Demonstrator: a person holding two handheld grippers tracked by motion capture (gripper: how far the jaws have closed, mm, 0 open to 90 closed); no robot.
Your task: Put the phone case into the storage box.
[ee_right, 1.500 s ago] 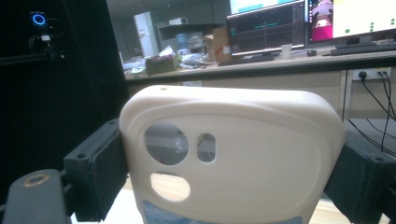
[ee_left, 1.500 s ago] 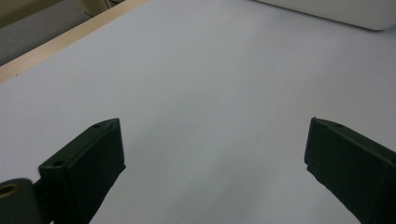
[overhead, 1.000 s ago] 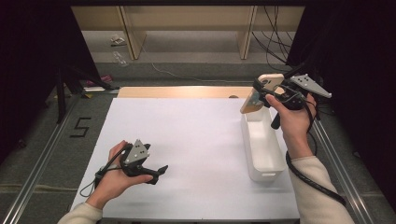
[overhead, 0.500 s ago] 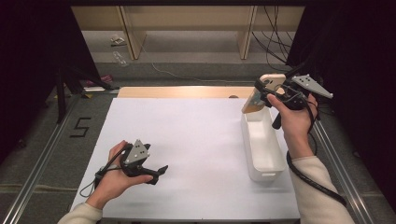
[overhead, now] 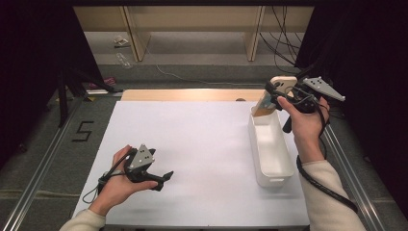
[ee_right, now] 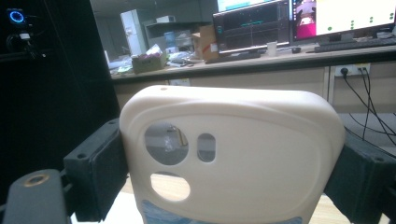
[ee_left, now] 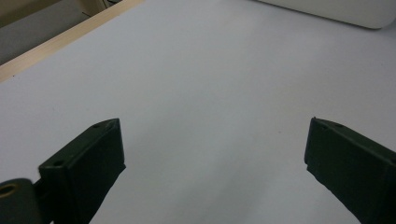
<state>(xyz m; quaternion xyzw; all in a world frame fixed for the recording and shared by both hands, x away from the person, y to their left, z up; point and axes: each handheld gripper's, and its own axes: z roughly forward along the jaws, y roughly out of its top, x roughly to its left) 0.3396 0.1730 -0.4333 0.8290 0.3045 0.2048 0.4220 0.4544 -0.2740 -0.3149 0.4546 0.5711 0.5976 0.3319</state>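
- A cream phone case (ee_right: pixel 229 154) is clamped across its width by the right gripper (overhead: pixel 276 98), held above the far end of the white tray (overhead: pixel 272 149).
- Nothing has shifted over the last second; the placing is judged pending.
- The left gripper (overhead: pixel 161 178) is rested wide and empty on the worktop (overhead: pixel 192 139), near left.

One phone case (ee_right: pixel 229 154), one white bin (overhead: pixel 270 149), two grippers.
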